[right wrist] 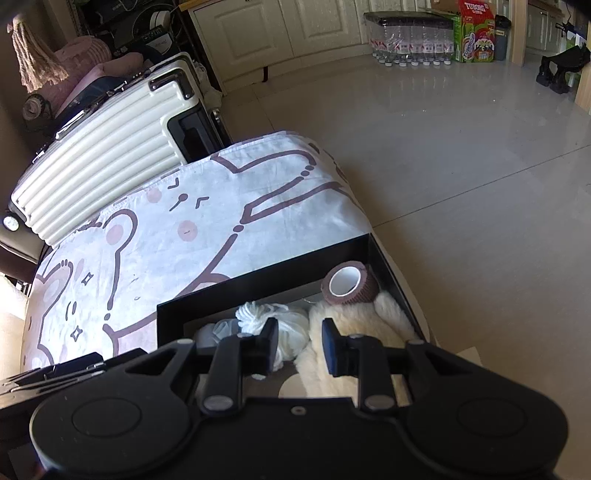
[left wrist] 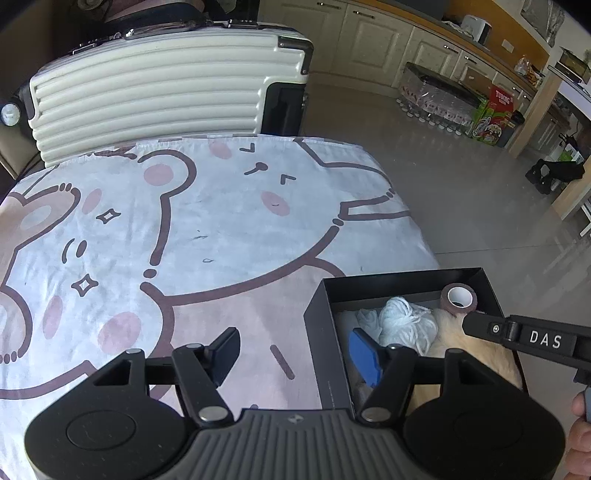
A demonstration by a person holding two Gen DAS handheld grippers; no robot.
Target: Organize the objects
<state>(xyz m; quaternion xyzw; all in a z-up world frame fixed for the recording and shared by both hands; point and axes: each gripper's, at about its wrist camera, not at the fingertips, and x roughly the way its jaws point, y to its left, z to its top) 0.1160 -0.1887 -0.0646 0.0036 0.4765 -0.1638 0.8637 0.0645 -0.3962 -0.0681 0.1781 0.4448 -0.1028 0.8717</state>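
A black open box (left wrist: 317, 325) (right wrist: 221, 291) sits at the right end of the bear-print cloth (left wrist: 207, 229) (right wrist: 207, 221). Inside lie a brown tape roll (left wrist: 459, 296) (right wrist: 349, 283), a ball of white yarn (left wrist: 404, 323) (right wrist: 291, 326), a cream fluffy item (left wrist: 476, 354) (right wrist: 354, 325) and some crumpled clear plastic (right wrist: 218, 330). My left gripper (left wrist: 295, 356) is open and empty, straddling the box's left wall. My right gripper (right wrist: 300, 343) is open and empty, just above the box contents; its finger also shows in the left wrist view (left wrist: 524, 334).
A cream ribbed suitcase (left wrist: 155, 92) (right wrist: 107, 147) stands behind the table. The tiled floor (left wrist: 461, 177) (right wrist: 443, 155) lies to the right, with a pack of water bottles (left wrist: 436, 99) (right wrist: 410, 37) and a red-green carton (left wrist: 495, 116) (right wrist: 476, 33) against cabinets.
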